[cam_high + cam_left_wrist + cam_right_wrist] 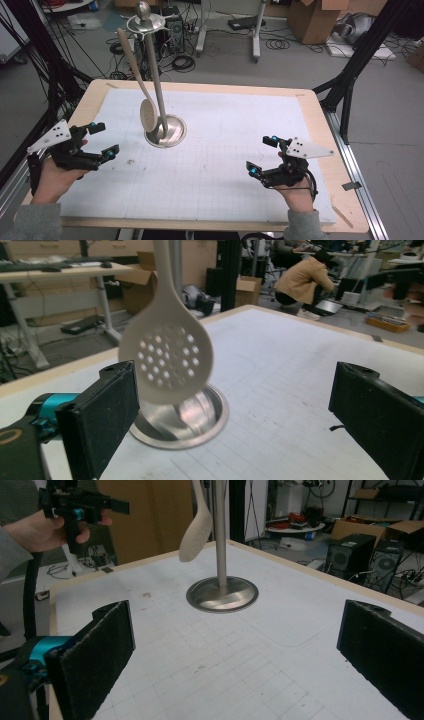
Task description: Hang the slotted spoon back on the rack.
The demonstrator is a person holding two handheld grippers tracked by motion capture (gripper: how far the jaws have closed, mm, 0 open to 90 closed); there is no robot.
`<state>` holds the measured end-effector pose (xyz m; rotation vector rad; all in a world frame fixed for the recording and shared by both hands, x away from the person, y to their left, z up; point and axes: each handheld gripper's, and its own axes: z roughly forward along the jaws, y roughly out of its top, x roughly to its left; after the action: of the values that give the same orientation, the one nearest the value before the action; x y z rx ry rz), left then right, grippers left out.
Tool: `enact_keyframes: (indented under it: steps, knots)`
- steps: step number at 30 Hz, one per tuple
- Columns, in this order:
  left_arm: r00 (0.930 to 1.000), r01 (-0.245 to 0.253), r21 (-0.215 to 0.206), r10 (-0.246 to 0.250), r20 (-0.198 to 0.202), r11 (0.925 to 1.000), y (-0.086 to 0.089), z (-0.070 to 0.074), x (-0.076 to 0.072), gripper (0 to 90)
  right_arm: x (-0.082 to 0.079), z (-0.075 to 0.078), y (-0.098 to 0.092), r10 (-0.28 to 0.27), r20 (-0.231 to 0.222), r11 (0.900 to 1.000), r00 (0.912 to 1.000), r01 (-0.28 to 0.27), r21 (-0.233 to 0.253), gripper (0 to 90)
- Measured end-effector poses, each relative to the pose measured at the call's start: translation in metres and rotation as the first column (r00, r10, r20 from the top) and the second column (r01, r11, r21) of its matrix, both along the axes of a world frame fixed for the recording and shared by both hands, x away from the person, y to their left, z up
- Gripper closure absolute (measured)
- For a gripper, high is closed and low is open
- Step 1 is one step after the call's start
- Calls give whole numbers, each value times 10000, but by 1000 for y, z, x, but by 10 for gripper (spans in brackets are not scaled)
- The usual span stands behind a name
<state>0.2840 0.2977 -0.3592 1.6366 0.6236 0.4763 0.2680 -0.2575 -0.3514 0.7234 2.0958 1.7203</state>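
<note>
White gridded table [210, 170] carries a metal stand [167, 131] with a slotted spoon [148, 114] hanging from it. Left gripper [102, 140] sits wide open, near and left of the spoon. Right gripper [260, 155] sits wide open, well apart.

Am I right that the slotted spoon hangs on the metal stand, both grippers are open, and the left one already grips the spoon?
Not quite. The left gripper is open and apart from the spoon, which hangs free on the stand. The high view shows the gap. The right gripper is open too.
</note>
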Motion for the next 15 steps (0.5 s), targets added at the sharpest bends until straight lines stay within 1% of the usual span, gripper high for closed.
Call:
enact_keyframes:
  steps: [1,3,5,6,8,11,15]
  knots:
    - [10000,-36,18,36,32,10000,0,-3,-2,64,0,0,0,3,-39,10000,10000,-3,23,9]
    - [10000,-18,-87,18,-56,10000,1,-8,-5,64,0,0,0,20,-47,10000,10000,-20,42,9]
    - [10000,-77,-155,77,-28,9999,1,-11,-8,64,0,0,-1,-22,-68,10000,10000,22,40,9]
    - [10000,-94,-209,94,-17,9997,2,-12,-9,64,1,0,-1,-18,52,10000,10000,18,36,9]
    - [10000,-71,-319,73,39,9995,3,-14,-12,64,1,0,-2,-31,-17,10000,10000,31,75,9]
    - [9998,-165,-346,168,101,9993,4,-16,-17,64,1,0,-2,-70,-66,10000,10000,71,66,9]
    - [9994,-297,-324,303,172,9990,5,-18,-22,64,1,0,-2,-71,1,10000,10000,71,53,9]
